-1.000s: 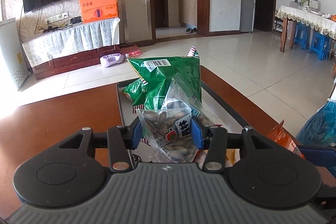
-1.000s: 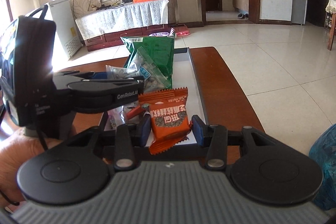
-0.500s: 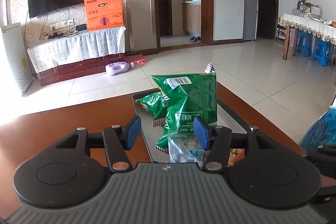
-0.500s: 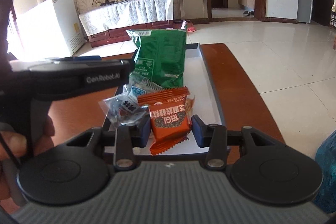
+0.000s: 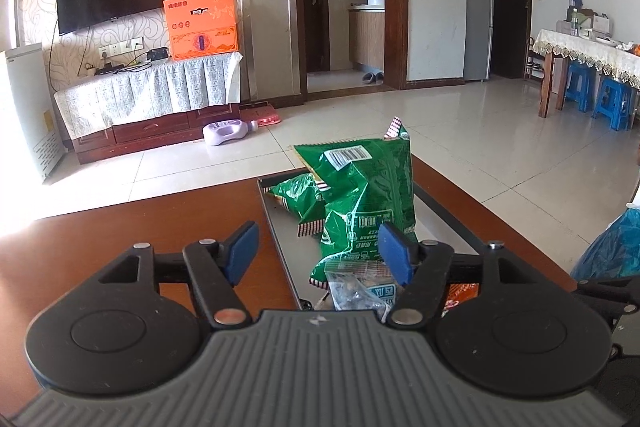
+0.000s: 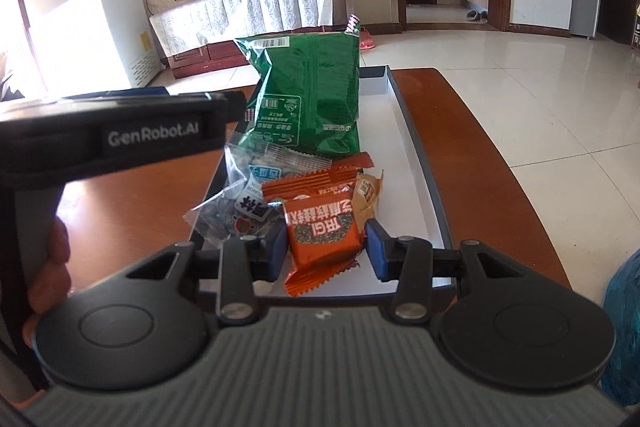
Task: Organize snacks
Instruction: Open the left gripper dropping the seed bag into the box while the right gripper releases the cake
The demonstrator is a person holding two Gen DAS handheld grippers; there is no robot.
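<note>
A grey-rimmed tray [image 5: 276, 227] lies on the brown table. A tall green snack bag [image 5: 368, 195] stands in it, with a smaller green bag [image 5: 296, 193] behind. My left gripper [image 5: 318, 251] hovers over the tray's near end; its jaws are opening and nothing is between the pads. The clear bag of seeds [image 5: 352, 287] lies below it in the tray. In the right wrist view, my right gripper [image 6: 326, 253] is shut on an orange packet [image 6: 324, 231] just above the tray's [image 6: 416, 155] near end. The seed bag [image 6: 236, 211] and another orange packet [image 6: 316, 183] lie beside it.
A hand [image 6: 48, 267] holds the left gripper's handle at the left of the right wrist view. A blue plastic bag [image 5: 612, 247] stands off the table's right edge. A tan packet [image 6: 368, 195] lies in the tray. Tiled floor and a covered TV cabinet [image 5: 152, 95] are beyond.
My left gripper let go of the clear seed bag, opened wide and drew back and up; the bag now lies in the tray. The right gripper kept its hold on the orange packet.
</note>
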